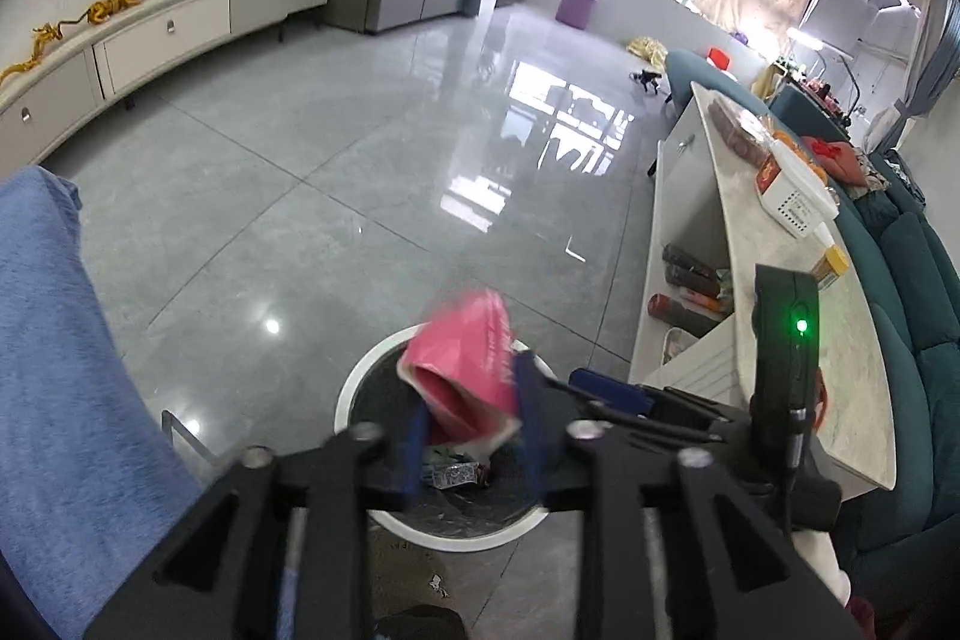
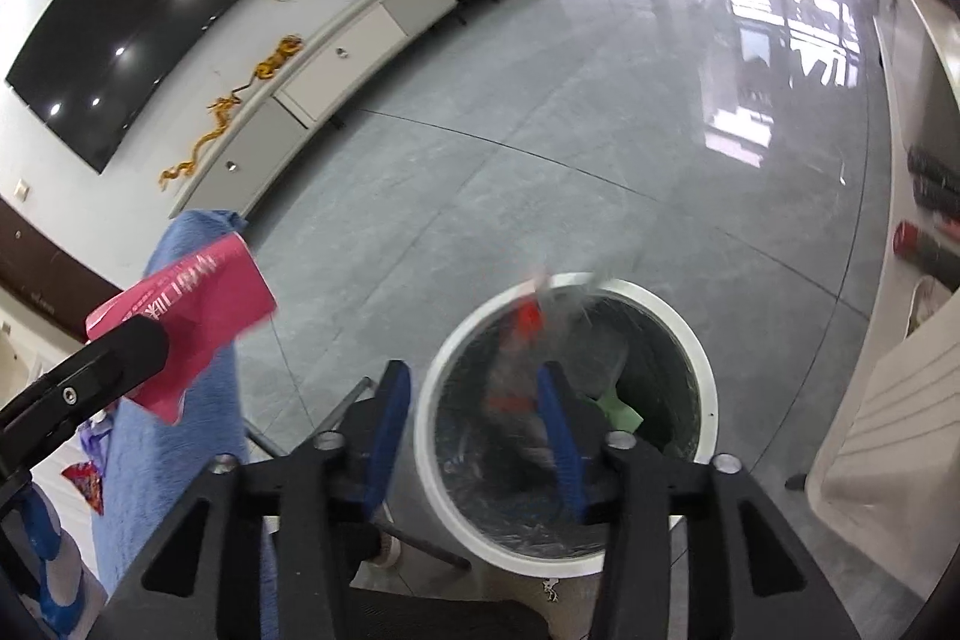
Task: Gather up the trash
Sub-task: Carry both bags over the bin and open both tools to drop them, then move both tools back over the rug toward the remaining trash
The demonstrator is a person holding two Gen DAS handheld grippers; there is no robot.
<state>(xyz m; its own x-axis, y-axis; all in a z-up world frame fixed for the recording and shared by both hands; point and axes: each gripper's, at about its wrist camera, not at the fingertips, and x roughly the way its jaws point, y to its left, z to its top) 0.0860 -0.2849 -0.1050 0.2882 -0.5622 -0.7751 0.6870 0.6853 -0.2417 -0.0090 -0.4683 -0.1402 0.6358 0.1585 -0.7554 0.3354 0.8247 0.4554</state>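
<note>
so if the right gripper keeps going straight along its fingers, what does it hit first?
Probably the blurred clear-and-red wrapper just ahead of the right gripper, then the lined white bin below. Depth is unclear.

The trash bin [image 2: 567, 424] stands on the floor [image 1: 312, 196], and both grippers hang over its mouth. The left gripper [image 1: 474, 418] has a packet [image 1: 465, 370] between its fingers above the bin's far rim. The right gripper [image 2: 474, 430] sits above the bin's near-left rim, with a blurred wrapper [image 2: 528, 346] between its fingers over the opening. Left of the bin hangs a cloth [image 2: 174, 400]. Right of the bin stands the tabletop [image 1: 840, 340], carrying boxes. Well beyond the bin, a low cabinet [image 1: 162, 34] runs along the wall.
</note>
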